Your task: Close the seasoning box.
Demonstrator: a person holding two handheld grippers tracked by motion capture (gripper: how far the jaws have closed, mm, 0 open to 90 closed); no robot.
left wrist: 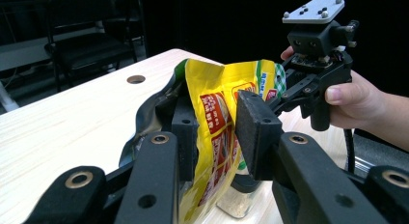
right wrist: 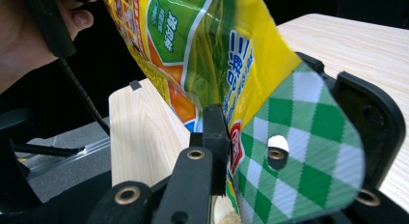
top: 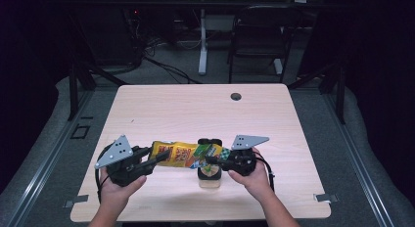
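A yellow snack bag (top: 183, 154) is held in the air between the two tongs, in the lower middle of the high view, just above the light wooden surface (top: 195, 109). The left tongs (top: 159, 158) pinch the left end of the bag; in the left gripper view the two black pads (left wrist: 255, 132) stand on both sides of the yellow foil and press it between them. The right tongs (top: 215, 159) pinch the other end, the one with the green and white check pattern (right wrist: 299, 151); in the right gripper view this end lies flat against one jaw and the other jaw closes on it.

The bag is crumpled and hangs a little in the middle. I cannot tell whether it is sealed or what is inside it.

Under the right part of the bag a small clear jar (top: 209, 174) stands on the surface, with a black lid (top: 210, 142) behind it. In the left gripper view the bottom of the jar (left wrist: 238, 204) shows a pale grainy content, low in the frame under the bag.

A round hole (top: 236, 96) is in the surface at the upper right of the tabletop. A dark chair (top: 259, 36) stands behind the surface at the top of the frame.
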